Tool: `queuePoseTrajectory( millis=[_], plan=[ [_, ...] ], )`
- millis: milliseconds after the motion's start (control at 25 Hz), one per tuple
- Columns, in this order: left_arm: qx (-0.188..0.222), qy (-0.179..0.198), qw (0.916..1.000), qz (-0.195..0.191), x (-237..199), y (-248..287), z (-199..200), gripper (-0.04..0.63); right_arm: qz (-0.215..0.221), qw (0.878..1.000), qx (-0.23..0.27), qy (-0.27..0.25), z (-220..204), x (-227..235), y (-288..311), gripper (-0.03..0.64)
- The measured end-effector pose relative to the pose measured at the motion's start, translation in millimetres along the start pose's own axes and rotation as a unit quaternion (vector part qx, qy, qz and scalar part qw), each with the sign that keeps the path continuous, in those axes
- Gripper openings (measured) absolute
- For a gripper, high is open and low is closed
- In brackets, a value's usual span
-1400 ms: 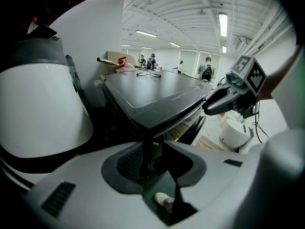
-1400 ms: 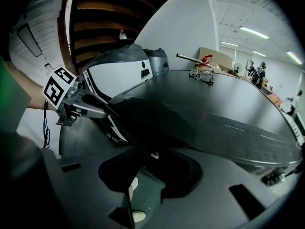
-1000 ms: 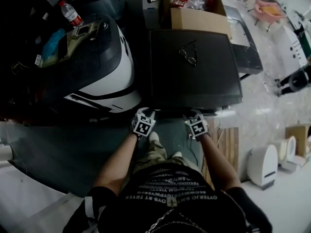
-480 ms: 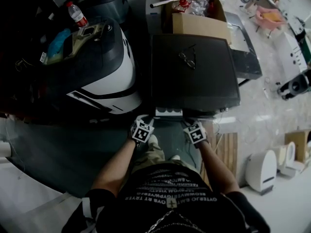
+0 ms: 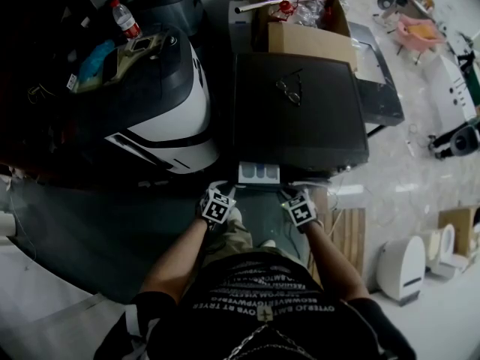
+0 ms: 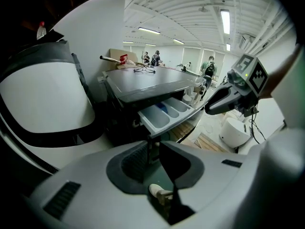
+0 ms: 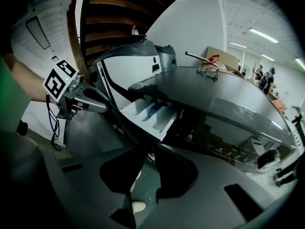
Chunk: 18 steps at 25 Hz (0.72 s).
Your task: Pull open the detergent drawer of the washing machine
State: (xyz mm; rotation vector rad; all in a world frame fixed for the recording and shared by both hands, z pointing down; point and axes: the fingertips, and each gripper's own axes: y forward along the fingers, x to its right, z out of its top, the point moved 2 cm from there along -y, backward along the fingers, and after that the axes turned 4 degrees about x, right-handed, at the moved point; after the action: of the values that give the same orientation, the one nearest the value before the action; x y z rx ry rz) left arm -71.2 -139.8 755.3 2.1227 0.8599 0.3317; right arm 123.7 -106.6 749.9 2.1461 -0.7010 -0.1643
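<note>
Left gripper view: left gripper [image 6: 151, 146] jaws narrow, only a slim gap. The tips sit pinched on the front lip of the detergent drawer [image 6: 167, 112], at its left corner.
Right gripper view: right gripper [image 7: 149, 151] jaws also narrow. The tips are on the same front lip at the drawer's right corner, and the grip looks closed on it.
Detergent drawer: sticks out part way from the near face of the washing machine [image 5: 300, 118], at that face's left end. Pale open compartments face up, with a blue piece in one.
Washing machine: dark flat top, with glasses [image 5: 291, 85] lying on it toward the far side.
Head view: both grippers are side by side at the drawer's near edge, marker cubes up. The person's forearms reach in from the near side.
Left of machine: a large white-and-black appliance [image 5: 169, 107], just beside it.
Far side: an open cardboard box [image 5: 307, 36] behind the machine.
Far left: a clear bottle with a red cap [image 5: 125, 19].
</note>
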Motion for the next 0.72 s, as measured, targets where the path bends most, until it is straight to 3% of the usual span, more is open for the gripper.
queuePoseTrajectory(
  millis=[720],
  plan=[
    [-0.011, -0.007, 0.9999, 0.004, 21.7, -12.7, -25.1, 0.074, 0.018, 1.000, 0.004, 0.012, -19.9, -16.9, -13.1, 0.072]
  ],
)
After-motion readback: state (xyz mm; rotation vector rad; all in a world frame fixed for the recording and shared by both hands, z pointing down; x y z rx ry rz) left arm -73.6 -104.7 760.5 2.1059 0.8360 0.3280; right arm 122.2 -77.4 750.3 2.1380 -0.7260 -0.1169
